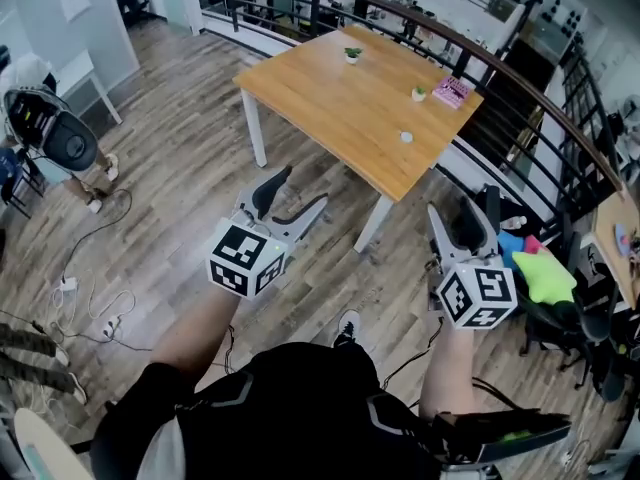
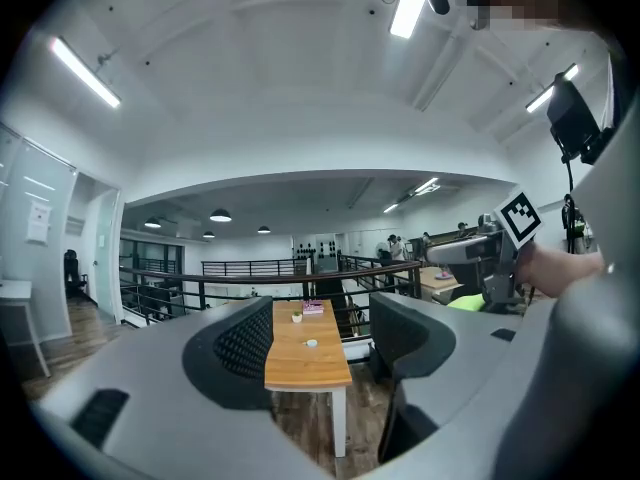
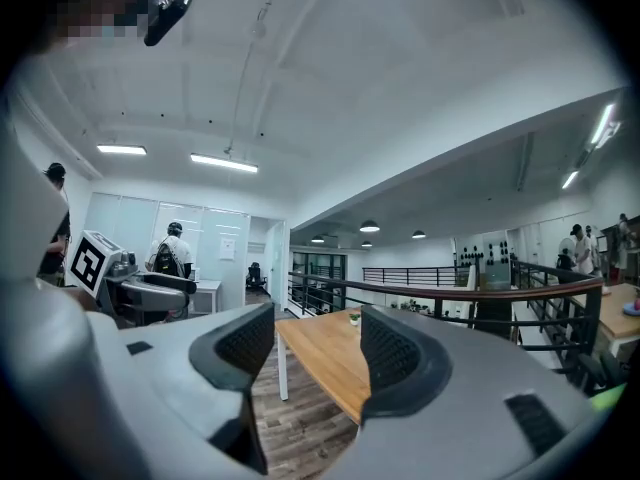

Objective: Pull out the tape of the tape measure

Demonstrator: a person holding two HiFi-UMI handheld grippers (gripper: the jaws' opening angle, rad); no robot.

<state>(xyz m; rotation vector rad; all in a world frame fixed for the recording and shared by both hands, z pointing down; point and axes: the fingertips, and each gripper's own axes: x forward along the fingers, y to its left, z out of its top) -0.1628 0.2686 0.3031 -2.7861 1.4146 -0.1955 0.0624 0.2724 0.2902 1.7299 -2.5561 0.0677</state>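
Eyes on the tape measure point(image 1: 406, 137): a small pale round thing, too small to make out in detail, lying on the desk point(image 1: 330, 98) close to its right-hand edge, nothing touching it. Further along that edge of the desk sits a little white pot point(image 1: 418, 93), and just beside the pot a pink box point(image 1: 451, 92) near the desk's far right corner. Up at the desk's far end there's a small green plant point(image 1: 352, 54) on its own. Pulling back now: the left tongs point(image 1: 305, 186) hang over the wood floor point(image 1: 180, 198), short of the desk's near side, jaws spread wide and released with nothing between them; its own view looks straight down the length of the desk through the gap. The right tongs point(image 1: 463, 206) are out beyond the desk's near corner, also over the floor, jaws parted and empty, with only the desk's edge and floorboards showing between the pads. Both are well apart from the tape measure. Behind the desk runs a dark railing point(image 1: 520, 78) with a wooden top rail. To the right of the desk, past the right tongs, a chair point(image 1: 560, 318) carries bright green and blue things. Left of the desk, cables point(image 1: 90, 298) trail across the floor.
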